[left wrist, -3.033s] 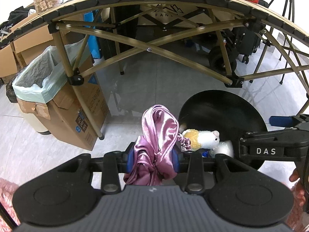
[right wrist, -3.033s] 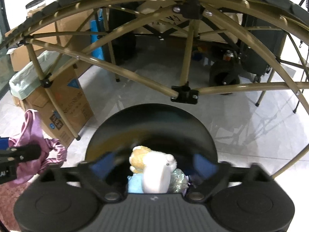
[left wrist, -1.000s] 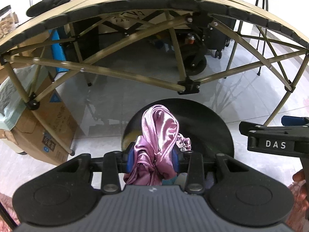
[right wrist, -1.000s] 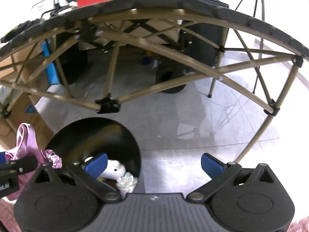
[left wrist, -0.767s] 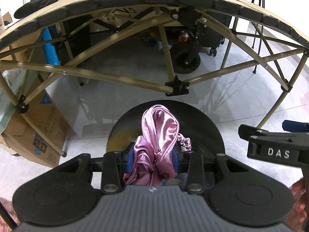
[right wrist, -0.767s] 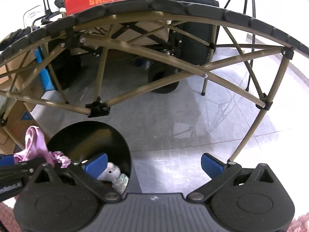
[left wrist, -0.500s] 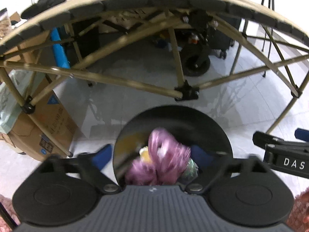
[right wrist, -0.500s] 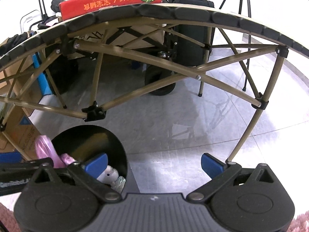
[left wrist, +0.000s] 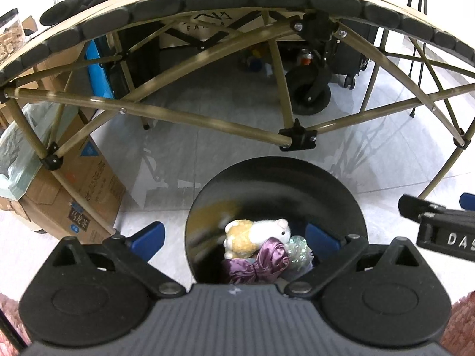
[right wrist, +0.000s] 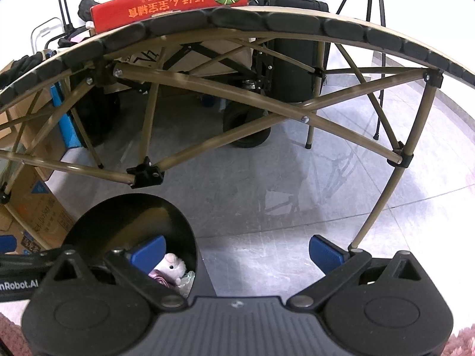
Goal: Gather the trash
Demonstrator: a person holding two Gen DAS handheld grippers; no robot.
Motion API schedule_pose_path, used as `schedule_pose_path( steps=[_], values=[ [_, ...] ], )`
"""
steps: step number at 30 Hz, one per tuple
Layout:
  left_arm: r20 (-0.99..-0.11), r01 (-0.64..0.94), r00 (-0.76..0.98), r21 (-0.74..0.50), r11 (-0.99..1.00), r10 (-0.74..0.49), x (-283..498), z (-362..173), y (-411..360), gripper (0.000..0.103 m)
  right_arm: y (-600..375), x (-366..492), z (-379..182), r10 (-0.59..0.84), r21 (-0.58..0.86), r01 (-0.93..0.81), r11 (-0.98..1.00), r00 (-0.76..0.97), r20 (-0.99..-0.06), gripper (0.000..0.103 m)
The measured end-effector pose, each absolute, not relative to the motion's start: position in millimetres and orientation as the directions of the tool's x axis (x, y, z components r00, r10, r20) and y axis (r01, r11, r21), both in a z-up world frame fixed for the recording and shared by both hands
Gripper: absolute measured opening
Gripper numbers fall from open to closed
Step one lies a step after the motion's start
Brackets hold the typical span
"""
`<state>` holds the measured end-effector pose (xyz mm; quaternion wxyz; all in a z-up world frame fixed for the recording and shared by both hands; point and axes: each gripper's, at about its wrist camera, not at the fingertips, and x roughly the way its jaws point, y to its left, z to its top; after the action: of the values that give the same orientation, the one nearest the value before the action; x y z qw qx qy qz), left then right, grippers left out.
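A round black bin stands on the tiled floor in front of a folding table. Inside it lie a purple satin cloth, a white and yellow plush toy and a crinkly iridescent wad. My left gripper hangs open over the bin's mouth with nothing between its blue pads. In the right wrist view the bin is at the lower left, with the plush toy showing inside. My right gripper is open and empty, to the right of the bin above bare floor.
The tan folding table frame arches across both views, with a red box on its top. A cardboard box with a green bag liner stands at the left. A wheeled cart and a tripod lie beyond.
My left gripper opened and let go of the purple cloth, which dropped into the bin onto the plush toy. The right gripper stayed open beside the bin.
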<state>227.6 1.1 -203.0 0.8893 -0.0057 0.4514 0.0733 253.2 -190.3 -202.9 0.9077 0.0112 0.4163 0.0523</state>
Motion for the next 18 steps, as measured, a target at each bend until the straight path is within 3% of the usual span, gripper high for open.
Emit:
schedule_pose_path(
  steps=[9, 18],
  values=[
    [-0.784, -0.159, 0.614, -0.009, 0.987, 0.091, 191.7, -177.2, 29.4, 0.103, -191.2, 229.2, -186.7, 0.184, 0.123, -0.14, 0.983, 0.647, -0.74, 0.103],
    [-0.699, -0.125, 0.714, -0.078, 0.989, 0.035, 139.0, -111.2, 45.2, 0.103, -190.0, 176.5, -109.4, 0.311, 0.164, -0.27, 0.949, 0.704, -0.639, 0.103]
  ],
)
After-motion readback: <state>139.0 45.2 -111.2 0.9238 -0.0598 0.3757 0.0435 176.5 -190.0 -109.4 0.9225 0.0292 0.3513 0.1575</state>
